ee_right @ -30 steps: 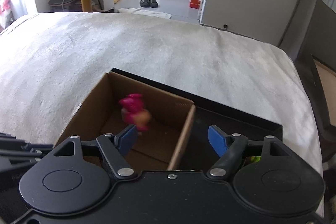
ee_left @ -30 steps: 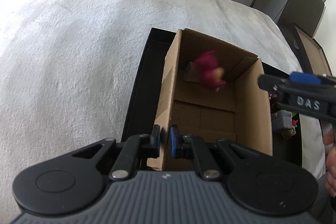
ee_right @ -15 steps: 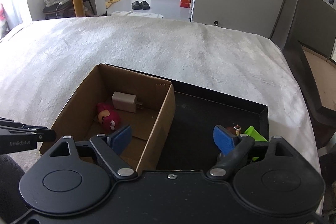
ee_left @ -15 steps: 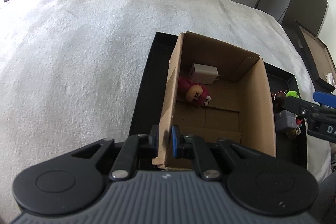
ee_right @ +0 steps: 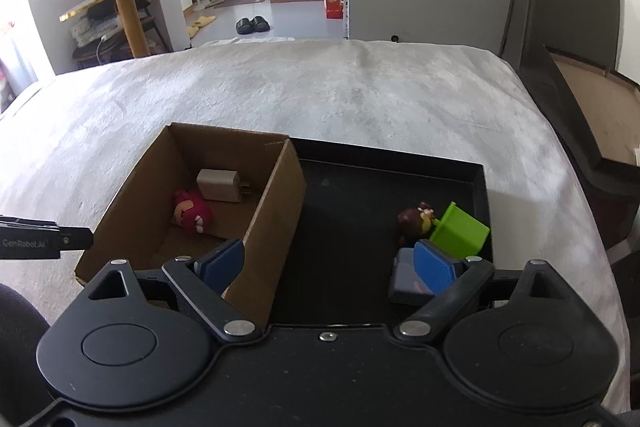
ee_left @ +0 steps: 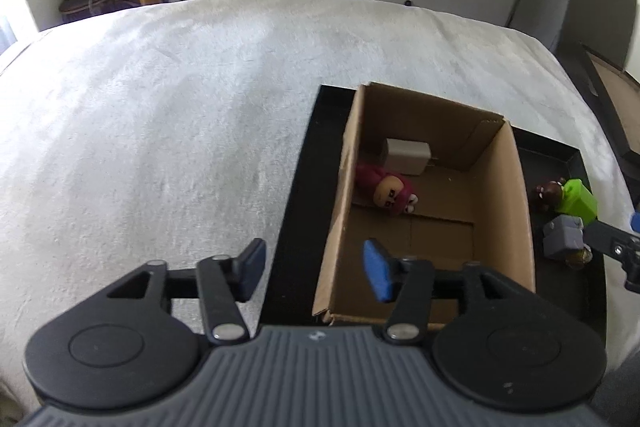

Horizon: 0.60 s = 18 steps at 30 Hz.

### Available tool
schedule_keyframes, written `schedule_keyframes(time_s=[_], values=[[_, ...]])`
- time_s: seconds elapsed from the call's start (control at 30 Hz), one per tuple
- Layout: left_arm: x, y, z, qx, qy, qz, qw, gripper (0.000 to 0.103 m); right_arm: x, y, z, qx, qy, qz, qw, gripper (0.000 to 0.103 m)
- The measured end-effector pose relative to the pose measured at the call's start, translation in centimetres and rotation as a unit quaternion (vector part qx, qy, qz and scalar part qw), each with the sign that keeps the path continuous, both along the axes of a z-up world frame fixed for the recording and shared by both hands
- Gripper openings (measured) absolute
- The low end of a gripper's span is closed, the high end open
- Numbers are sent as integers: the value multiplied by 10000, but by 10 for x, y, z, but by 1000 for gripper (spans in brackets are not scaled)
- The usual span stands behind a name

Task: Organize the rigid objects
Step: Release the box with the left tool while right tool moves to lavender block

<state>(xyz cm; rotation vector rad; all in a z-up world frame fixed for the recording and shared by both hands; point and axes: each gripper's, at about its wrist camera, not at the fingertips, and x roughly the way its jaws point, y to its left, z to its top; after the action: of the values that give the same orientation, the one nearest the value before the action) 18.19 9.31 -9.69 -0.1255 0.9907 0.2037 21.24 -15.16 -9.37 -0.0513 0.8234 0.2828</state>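
- Already inside the open brown cardboard box [ee_right: 224,203]: a dark-red round-headed toy figure [ee_right: 192,213] and a white plug-in charger block [ee_right: 218,185].
- Left to move, right of the box on the black shallow tray [ee_right: 352,187]: a brown small figurine [ee_right: 412,223], a lime-green plastic block [ee_right: 460,231], a grey blocky piece [ee_left: 564,237].
- Left gripper [ee_left: 316,267] opening, nothing between; right gripper [ee_right: 328,267] opening, empty, above the tray beside the box.
- Readable on the left gripper's side: "GenRobot.AI".
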Motion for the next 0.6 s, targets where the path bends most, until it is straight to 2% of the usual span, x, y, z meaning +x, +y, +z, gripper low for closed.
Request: schedule_keyframes(time_s=[0.1, 0.27, 0.4, 0.6], values=[[-3, -4, 5, 234, -78, 93, 9997, 63, -2, -11, -1, 95, -17, -60, 9999, 92], [-6, -14, 13, 502, -141, 73, 9986, 66, -5, -30, -1, 215, -84, -88, 9997, 92], [-8, -22, 19, 580, -176, 82, 9981, 66, -9, -39, 0, 185, -222, -38, 9996, 93], [-4, -42, 25, 748, -130, 183, 9969, 69, -11, -54, -4, 302, -196, -76, 9993, 93]])
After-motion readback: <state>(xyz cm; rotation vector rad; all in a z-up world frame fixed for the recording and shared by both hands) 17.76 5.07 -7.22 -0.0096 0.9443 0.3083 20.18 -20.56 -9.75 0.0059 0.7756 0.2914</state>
